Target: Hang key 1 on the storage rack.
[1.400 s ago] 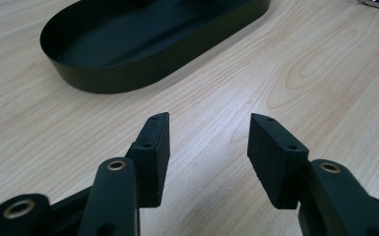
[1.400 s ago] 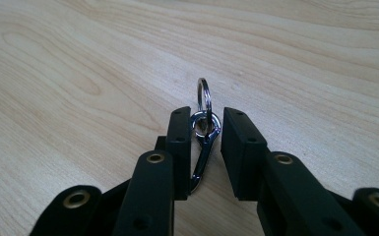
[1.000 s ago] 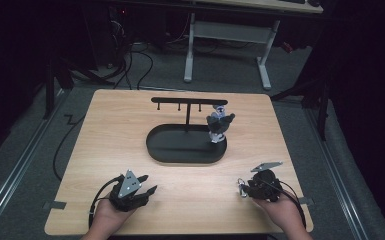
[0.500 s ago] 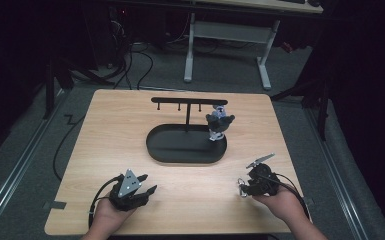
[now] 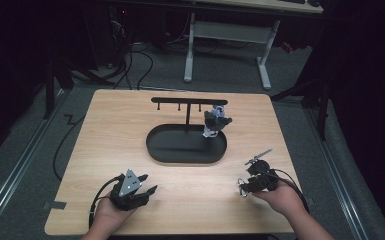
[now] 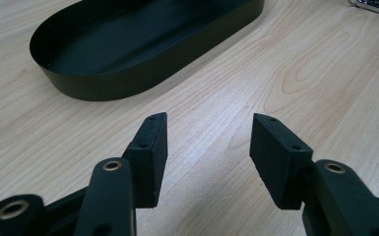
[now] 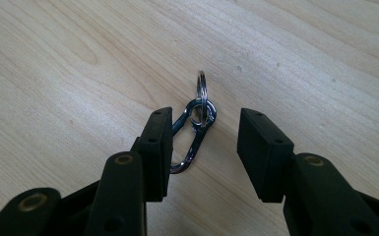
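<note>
The left tool (image 5: 147,190) is resting on the table (image 5: 130,130) with its jaws apart and nothing between them. The right tool (image 7: 204,130) has just been opening, its jaws standing apart around a carabiner (image 7: 193,132) with a key ring (image 7: 202,93) lying on the table.

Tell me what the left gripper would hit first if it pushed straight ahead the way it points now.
Probably the black oval tray: beyond the left gripper lies bare table, then the tray's near wall, slightly off to one side.

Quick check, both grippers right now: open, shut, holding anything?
Left gripper: open, nothing between the jaws.
Right gripper: open, jaws just been opening; the carabiner with key ring lies between them on the table, not gripped.
</note>
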The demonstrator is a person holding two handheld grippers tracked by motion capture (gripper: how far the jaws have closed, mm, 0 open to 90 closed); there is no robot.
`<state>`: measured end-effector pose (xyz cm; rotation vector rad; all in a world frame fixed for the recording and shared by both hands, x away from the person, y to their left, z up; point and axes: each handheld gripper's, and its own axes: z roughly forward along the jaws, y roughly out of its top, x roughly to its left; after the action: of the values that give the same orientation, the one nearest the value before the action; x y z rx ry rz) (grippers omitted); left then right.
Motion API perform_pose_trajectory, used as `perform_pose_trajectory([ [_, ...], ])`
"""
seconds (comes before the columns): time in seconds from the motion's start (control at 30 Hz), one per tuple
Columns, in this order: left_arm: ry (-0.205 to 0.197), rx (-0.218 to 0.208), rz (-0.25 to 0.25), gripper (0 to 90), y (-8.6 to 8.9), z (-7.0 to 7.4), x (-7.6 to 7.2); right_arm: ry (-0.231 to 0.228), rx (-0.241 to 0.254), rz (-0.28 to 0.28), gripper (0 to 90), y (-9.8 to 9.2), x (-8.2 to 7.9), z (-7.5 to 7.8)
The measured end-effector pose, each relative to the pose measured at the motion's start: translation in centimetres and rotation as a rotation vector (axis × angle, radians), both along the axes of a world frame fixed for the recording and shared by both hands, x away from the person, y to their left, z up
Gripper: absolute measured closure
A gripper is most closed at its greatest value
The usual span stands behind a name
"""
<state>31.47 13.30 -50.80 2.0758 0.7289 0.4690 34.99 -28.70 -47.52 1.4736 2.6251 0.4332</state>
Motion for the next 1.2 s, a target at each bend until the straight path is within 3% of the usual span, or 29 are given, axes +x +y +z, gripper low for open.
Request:
perform_pose_trajectory([
  [0.1,0.002,0.001,-0.001,49.5,0.0,0.0,0.0,0.006,-0.005,0.0,59.8,0.0,0.1,-0.1],
  [0.4,0.0,0.001,0.001,49.6,0.0,0.0,0.1,0.015,-0.016,0.021,83.3,0.4,0.7,-0.4],
  [0.53,0.0,0.004,0.001,49.6,0.1,0.0,0.1,0.023,-0.012,0.016,87.9,0.5,0.7,-0.6],
  [0.83,0.001,0.003,0.002,49.8,0.1,0.0,0.1,0.019,0.016,0.028,88.9,0.4,0.6,-0.5],
  [1.2,-0.004,0.003,0.003,49.8,0.1,0.0,0.1,-0.006,0.049,0.048,89.1,0.1,0.0,1.4],
])
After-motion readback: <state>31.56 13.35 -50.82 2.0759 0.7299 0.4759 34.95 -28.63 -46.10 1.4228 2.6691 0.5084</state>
